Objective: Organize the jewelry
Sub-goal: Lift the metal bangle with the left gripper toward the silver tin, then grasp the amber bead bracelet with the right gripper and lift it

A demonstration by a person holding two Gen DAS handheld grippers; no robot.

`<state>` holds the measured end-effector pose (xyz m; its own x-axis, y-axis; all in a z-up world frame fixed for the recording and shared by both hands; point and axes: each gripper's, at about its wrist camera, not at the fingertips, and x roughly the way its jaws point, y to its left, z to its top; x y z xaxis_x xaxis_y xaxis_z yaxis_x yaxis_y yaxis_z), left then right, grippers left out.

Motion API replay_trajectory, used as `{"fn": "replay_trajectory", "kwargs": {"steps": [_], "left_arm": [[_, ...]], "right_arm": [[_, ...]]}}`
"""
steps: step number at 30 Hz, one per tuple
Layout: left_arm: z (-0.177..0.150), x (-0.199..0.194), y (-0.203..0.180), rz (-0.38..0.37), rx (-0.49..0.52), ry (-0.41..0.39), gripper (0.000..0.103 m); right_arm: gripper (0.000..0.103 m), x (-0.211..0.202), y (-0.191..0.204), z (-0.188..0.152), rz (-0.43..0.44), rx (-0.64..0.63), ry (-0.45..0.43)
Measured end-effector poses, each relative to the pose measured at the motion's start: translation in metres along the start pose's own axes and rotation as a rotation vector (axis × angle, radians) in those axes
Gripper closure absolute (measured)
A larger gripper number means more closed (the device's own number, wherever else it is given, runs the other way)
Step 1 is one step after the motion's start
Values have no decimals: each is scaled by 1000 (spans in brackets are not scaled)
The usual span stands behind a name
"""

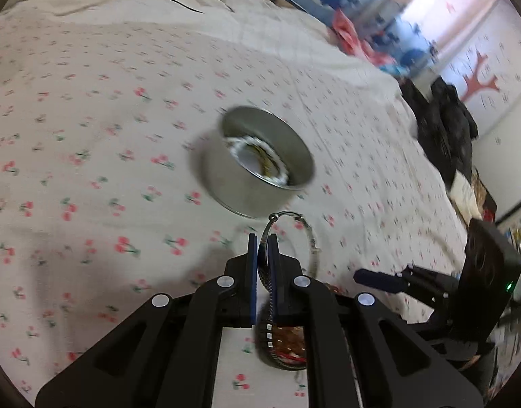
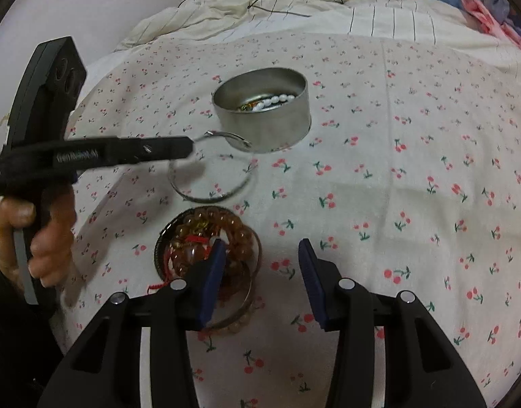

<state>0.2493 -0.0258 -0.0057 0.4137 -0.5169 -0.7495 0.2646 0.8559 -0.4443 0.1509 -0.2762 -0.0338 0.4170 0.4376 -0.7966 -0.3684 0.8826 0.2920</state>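
In the left wrist view, we are holding the left gripper point(image 1: 263, 238) tilted over the bed, its 2 blue-padded jaws pinched on a thin silver bangle point(image 1: 296, 238) that is standing up between them. Just ahead of the jaws, a round metal tin point(image 1: 257, 166) is sitting on the cherry-print sheet point(image 1: 90, 136), with white beads and gold pieces lying inside it. Below the jaws, a dark lid point(image 1: 284, 350) is holding amber beads. To the right, the other gripper's fingers are showing beside black bags point(image 1: 444, 125) at the bed's edge; the frame is motion-blurred.

In the right wrist view, we are keeping the right gripper point(image 2: 262, 265) low and level, its jaws spread wide and gripping nothing. Under its left finger point(image 2: 212, 272) the amber bead bracelets point(image 2: 209, 234) are piling in the shallow round lid. Farther ahead stands the tin point(image 2: 263, 115), smooth and cylindrical. Ahead and left, a hand point(image 2: 32, 238) is squeezing the left gripper's handle, the bangle point(image 2: 209, 170) hanging from its tip just before the tin.
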Motion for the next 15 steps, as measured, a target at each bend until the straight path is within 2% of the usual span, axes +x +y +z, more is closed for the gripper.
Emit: {"fn": "replay_trajectory", "kwargs": {"steps": [4,6,9,11,13,15], "left_arm": [[2,-3,9,9,-29,-3,98],[2,-2,10,11,-32,1,98],[-1,-3,11,20,-27,1,98],[-1,-3,13,20,-29,2,98],[-2,-2,11,22,-31,2,98],[-2,-1,12,25,-32,5,98]], "right_arm": [[61,6,9,4,-11,-33,-19],[69,10,14,5,-12,-59,-20],[72,17,21,6,-32,-90,-16],[86,18,24,5,-40,-109,-15],[91,17,27,4,-51,-127,-15],[91,13,27,4,-55,-130,-33]]}}
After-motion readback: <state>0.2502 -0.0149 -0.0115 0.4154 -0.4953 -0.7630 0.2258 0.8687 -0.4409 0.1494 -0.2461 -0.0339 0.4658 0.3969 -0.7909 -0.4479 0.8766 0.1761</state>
